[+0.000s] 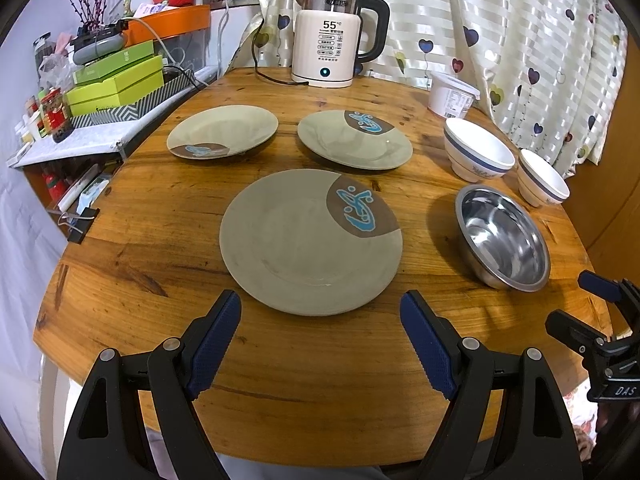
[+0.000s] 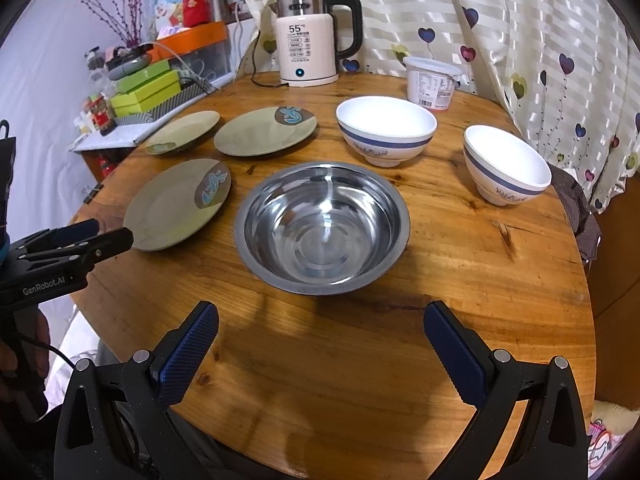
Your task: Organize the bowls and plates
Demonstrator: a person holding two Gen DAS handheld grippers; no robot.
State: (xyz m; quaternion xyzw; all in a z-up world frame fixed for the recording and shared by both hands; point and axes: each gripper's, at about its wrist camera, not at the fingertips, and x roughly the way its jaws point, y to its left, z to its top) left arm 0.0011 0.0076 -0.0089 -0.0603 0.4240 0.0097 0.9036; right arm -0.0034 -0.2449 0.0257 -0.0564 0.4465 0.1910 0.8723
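Blue-padded left gripper and right gripper gape wide, seemingly empty.

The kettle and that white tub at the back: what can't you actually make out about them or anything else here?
- Kettle: "55" reads clearly; the button labels below are too small in both views.
- White tub: lid on, contents hidden; label print too small.
- Shelf clutter, left wrist view: small and warped by the fisheye.
- Right gripper, left wrist view: cut off by the frame edge.
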